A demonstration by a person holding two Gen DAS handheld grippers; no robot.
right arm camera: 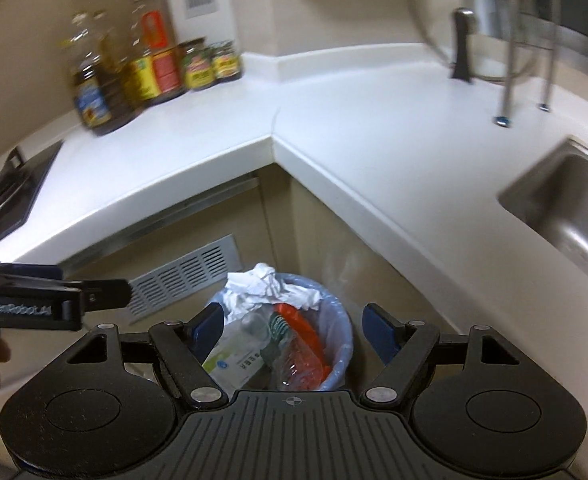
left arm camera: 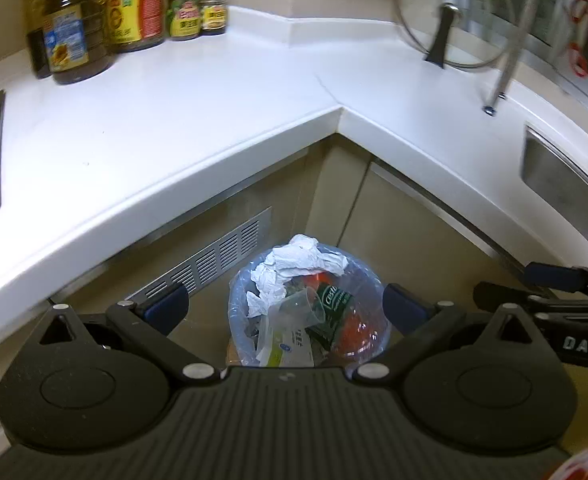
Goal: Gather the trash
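A small bin [left arm camera: 235, 312] lined with a clear bag stands on the floor in the cabinet corner. It is heaped with crumpled white paper [left arm camera: 300, 258], a clear plastic cup [left arm camera: 304, 304], a green wrapper [left arm camera: 330, 300] and red packaging [left arm camera: 356, 326]. My left gripper [left arm camera: 285, 307] hovers above it, open, with nothing between its blue pads. My right gripper [right arm camera: 294, 330] also hangs open and holds nothing over the bin [right arm camera: 344, 336], where the white paper [right arm camera: 266, 286] and an orange wrapper [right arm camera: 302, 326] show. Each gripper appears at the edge of the other's view: the right gripper [left arm camera: 514, 284] and the left gripper [right arm camera: 94, 280].
A white L-shaped countertop [left arm camera: 198, 120] wraps around the corner above the bin. Oil bottles and jars [left arm camera: 134, 12] stand at its back left, a black hob [right arm camera: 10, 192] lies at the left, and a steel sink [right arm camera: 566, 208] at the right. A glass pot lid [left arm camera: 450, 16] leans in a rack. A vent grille [left arm camera: 214, 258] sits in the cabinet.
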